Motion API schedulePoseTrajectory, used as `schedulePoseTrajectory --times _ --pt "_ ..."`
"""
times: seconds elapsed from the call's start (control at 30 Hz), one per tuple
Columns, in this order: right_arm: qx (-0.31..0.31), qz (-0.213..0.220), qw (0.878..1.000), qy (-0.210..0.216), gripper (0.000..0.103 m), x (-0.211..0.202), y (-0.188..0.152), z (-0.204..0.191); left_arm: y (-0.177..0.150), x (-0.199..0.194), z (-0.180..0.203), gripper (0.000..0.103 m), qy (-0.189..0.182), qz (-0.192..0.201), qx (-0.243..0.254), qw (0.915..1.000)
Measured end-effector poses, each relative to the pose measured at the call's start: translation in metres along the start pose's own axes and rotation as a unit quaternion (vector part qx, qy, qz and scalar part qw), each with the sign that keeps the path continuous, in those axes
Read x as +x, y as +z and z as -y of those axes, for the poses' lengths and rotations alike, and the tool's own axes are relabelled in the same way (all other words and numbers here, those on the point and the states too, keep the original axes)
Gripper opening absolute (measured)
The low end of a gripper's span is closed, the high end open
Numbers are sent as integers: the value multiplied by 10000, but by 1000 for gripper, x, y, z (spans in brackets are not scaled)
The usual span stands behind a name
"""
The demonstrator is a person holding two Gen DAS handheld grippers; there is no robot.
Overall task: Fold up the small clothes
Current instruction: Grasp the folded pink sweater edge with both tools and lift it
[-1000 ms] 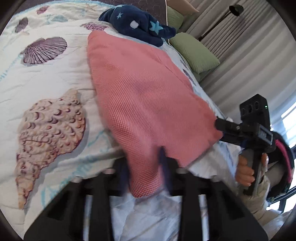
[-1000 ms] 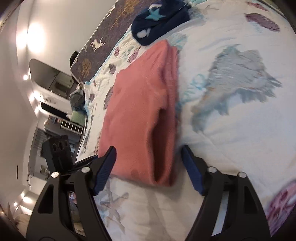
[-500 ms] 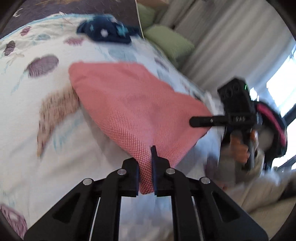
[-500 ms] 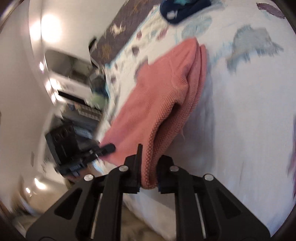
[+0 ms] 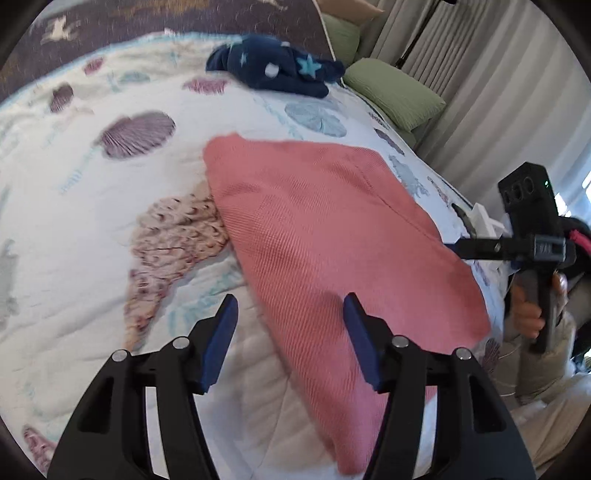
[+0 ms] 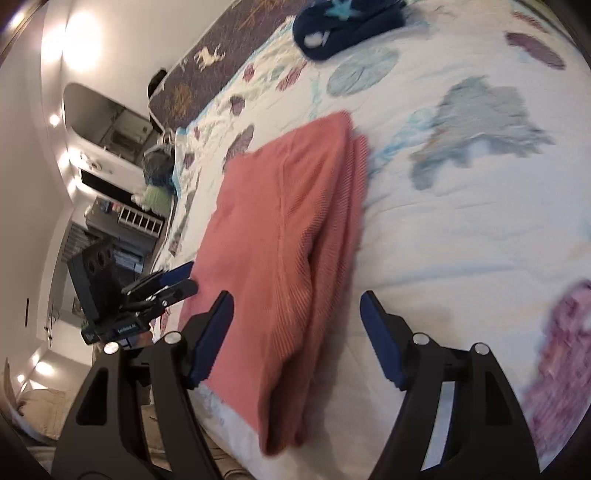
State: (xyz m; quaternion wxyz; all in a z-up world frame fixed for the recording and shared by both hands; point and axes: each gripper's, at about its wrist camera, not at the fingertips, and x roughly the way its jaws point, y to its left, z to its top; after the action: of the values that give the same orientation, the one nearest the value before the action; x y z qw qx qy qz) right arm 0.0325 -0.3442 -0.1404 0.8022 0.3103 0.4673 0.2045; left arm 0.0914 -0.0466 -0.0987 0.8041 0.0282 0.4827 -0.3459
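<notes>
A folded pink knit garment [image 5: 332, 236] lies flat on the shell-print bedspread [image 5: 74, 206], its near corner reaching the bed's edge. My left gripper [image 5: 290, 314] hovers over that near corner, jaws opening, the cloth between the blue pads but not pressed. In the right wrist view the same pink garment [image 6: 280, 236] shows its stacked folded layers. My right gripper [image 6: 297, 314] straddles its near end, jaws opening, pads apart from the cloth. Each gripper shows in the other's view: the right one [image 5: 458, 245] at the garment's far edge, the left one [image 6: 184, 277] at its left side.
A navy star-print garment [image 5: 277, 72] lies bundled at the far end of the bed, also seen as the navy garment [image 6: 343, 26]. Green pillows [image 5: 391, 88] and curtains stand to the right. A dark patterned blanket [image 5: 166, 18] covers the bed's head. A hand [image 5: 528, 314] grips the right tool.
Both grippers were shut on the pink garment's near corners half a second ago, holding it raised; now both have let go and the garment lies flat on the bed.
</notes>
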Motion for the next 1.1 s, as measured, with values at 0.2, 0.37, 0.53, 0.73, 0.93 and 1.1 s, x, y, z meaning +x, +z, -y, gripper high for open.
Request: schedulePoseTrajectory --times 0.2,0.37,0.53,0.73,0.93,1.1 --pt "-9 -5 10000 98 73 17 20 6 16 30 -9 60 -593 -86 -345 9976" --pt "-168 -15 9998 98 73 20 27 8 21 41 -19 61 -918 -63 -545 9943" --pt "-241 -3 9995 215 73 29 39 9 27 49 -20 61 -1028 -41 -492 9935" --pt "-413 95 9989 194 60 35 46 9 34 56 -24 61 -1168 -13 -445 9922" --pt "-289 125 9991 271 43 37 52 17 40 58 -22 61 -1193 89 -316 9923" --pt "-477 230 9986 53 35 39 49 7 41 58 -23 54 -1197 145 -279 9923"
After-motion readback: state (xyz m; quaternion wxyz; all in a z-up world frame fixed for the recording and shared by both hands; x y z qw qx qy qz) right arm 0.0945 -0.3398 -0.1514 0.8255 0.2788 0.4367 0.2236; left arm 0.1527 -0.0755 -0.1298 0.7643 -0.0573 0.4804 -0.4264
